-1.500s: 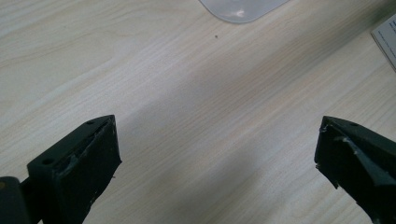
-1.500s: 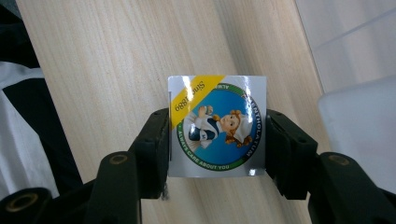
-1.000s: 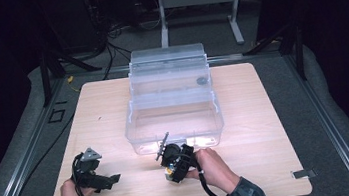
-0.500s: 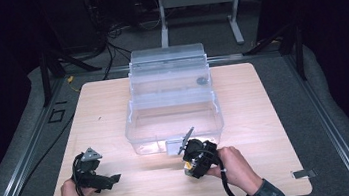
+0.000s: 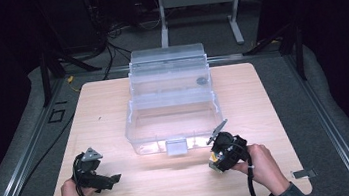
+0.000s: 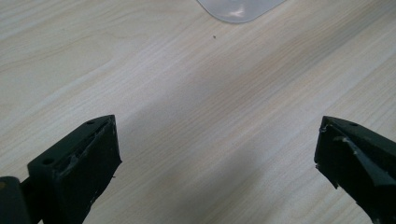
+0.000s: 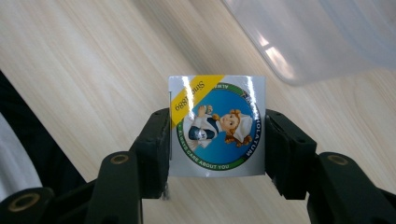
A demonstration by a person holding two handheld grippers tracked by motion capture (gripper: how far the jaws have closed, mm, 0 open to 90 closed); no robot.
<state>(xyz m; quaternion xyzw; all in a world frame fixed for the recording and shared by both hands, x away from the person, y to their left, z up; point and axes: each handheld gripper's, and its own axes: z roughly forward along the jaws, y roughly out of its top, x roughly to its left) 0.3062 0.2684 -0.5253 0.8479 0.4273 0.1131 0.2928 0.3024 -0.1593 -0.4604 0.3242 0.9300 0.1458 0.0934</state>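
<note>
Packet [image 7: 217,126], small, square and glossy with a cartoon figure in a blue circle, sits clamped flat between the jaws of the right gripper [image 5: 225,152], just in front of the clear plastic box [image 5: 173,123], probably so it can be dropped inside. The box has thin see-through walls and rounded corners. The left gripper [image 5: 93,171] rests near the edge of the pale wooden table [image 5: 102,102], jaws wide apart and empty
</note>
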